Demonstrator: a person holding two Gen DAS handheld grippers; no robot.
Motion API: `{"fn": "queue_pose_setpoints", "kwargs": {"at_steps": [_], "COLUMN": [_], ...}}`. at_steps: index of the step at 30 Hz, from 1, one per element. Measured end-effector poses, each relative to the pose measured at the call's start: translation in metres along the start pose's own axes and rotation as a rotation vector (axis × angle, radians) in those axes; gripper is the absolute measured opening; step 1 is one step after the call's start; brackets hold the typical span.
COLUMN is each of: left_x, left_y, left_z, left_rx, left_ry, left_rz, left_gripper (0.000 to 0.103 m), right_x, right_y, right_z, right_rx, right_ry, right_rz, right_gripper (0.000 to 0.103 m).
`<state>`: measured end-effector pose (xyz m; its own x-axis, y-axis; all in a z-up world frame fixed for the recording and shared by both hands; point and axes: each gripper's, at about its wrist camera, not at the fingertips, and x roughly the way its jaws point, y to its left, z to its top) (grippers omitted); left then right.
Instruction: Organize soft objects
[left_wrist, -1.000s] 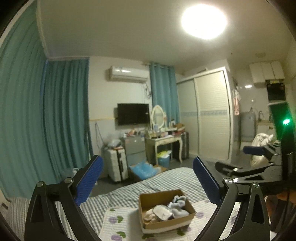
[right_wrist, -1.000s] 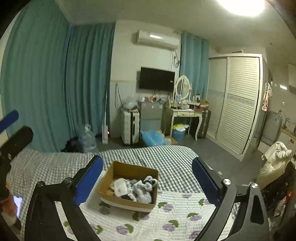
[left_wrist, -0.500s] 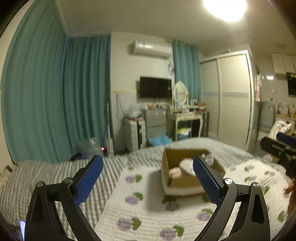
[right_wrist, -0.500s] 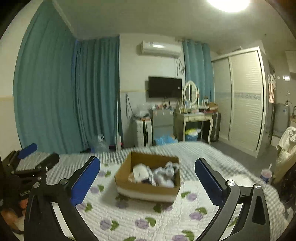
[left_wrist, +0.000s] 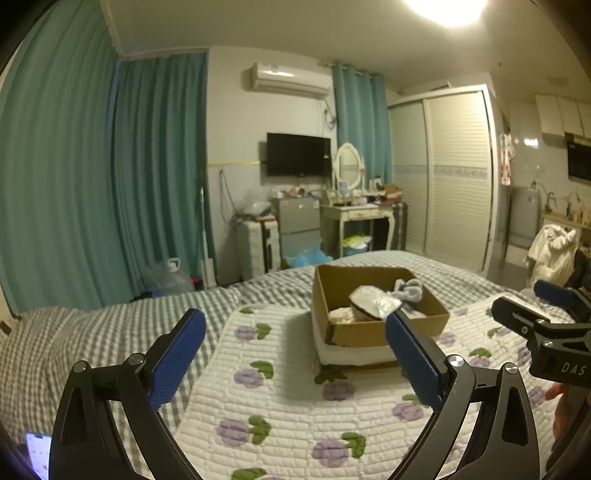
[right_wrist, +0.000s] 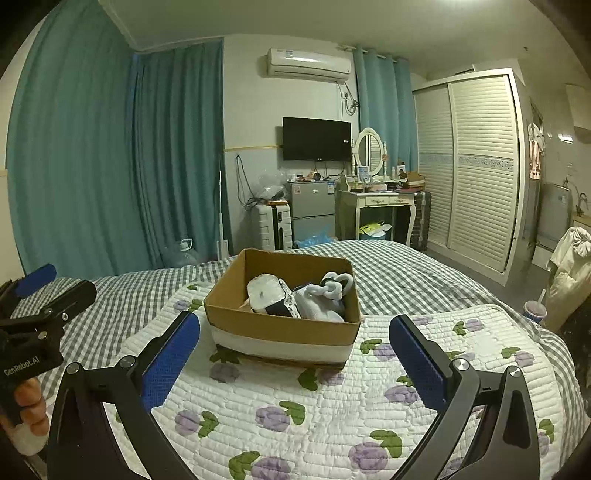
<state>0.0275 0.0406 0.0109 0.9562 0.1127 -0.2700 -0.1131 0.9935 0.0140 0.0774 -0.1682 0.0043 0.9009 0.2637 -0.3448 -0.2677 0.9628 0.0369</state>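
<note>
The left tongs (left_wrist: 293, 350) are hovering over the bed with their blue-padded fingers (left_wrist: 177, 354) spread wide apart and gripping nothing. The right tongs (right_wrist: 293, 354) are doing likewise, fingers standing well apart with nothing between them.

A cardboard box (right_wrist: 282, 325) is sitting on a white quilt (right_wrist: 332, 417) printed with purple flowers and green leaves, and the quilt is lying over a grey-and-white checked bedsheet (right_wrist: 399, 273). In the right wrist view the box is lying straight ahead, between the two fingers and a little beyond their tips. In the left wrist view the same cardboard box (left_wrist: 373, 330) is sitting ahead and to the right, partly behind the right-hand finger.

The soft objects are resting inside the box: a white padded item with a dark edge (right_wrist: 264, 291), a pale grey-white bundle of socks (right_wrist: 321, 301) beside it, and a white knotted piece (right_wrist: 334, 282) toward the far right corner. Exactly what each one is cannot be told.

The left tongs' black body is showing at the left edge of the right wrist view, held in the person's left hand (right_wrist: 31, 410). At the lower left of the left wrist view, a lit phone (left_wrist: 38, 456) is lying on the bedsheet.

Beyond the bed, teal curtains (right_wrist: 110, 166), a wall-mounted television (right_wrist: 316, 139), a dressing table with an oval mirror (right_wrist: 376, 199) and a louvred wardrobe (right_wrist: 476, 166) are standing.
</note>
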Motion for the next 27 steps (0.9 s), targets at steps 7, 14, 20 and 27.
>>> {"fn": "queue_pose_setpoints", "kwargs": {"at_steps": [7,14,20,27], "left_x": [0.0042,0.0075,0.0087,0.0091], "left_y": [-0.0017,-0.002,-0.0033,-0.0041], "left_z": [-0.0046,-0.0078,-0.0092,-0.0099], "left_rx": [-0.005,-0.015,-0.015,-0.012], "left_ry": [0.025,0.038,0.046,0.044], "left_rz": [-0.022,-0.046,-0.05,-0.051], "left_gripper": [0.1,0.1,0.1,0.1], "right_x": [-0.0032,0.0001,-0.0009,-0.0019], "right_y": [0.0019,0.0059,0.009,0.01], "right_z": [-0.0021,-0.0057,-0.0054,-0.005], "right_rx": [-0.006,-0.007,-0.015,-0.017], "right_ry": [0.002,0.014,0.017,0.01], "right_rz": [-0.002,0.0,0.005,-0.005], "right_gripper": [0.103,0.103,0.103,0.103]}}
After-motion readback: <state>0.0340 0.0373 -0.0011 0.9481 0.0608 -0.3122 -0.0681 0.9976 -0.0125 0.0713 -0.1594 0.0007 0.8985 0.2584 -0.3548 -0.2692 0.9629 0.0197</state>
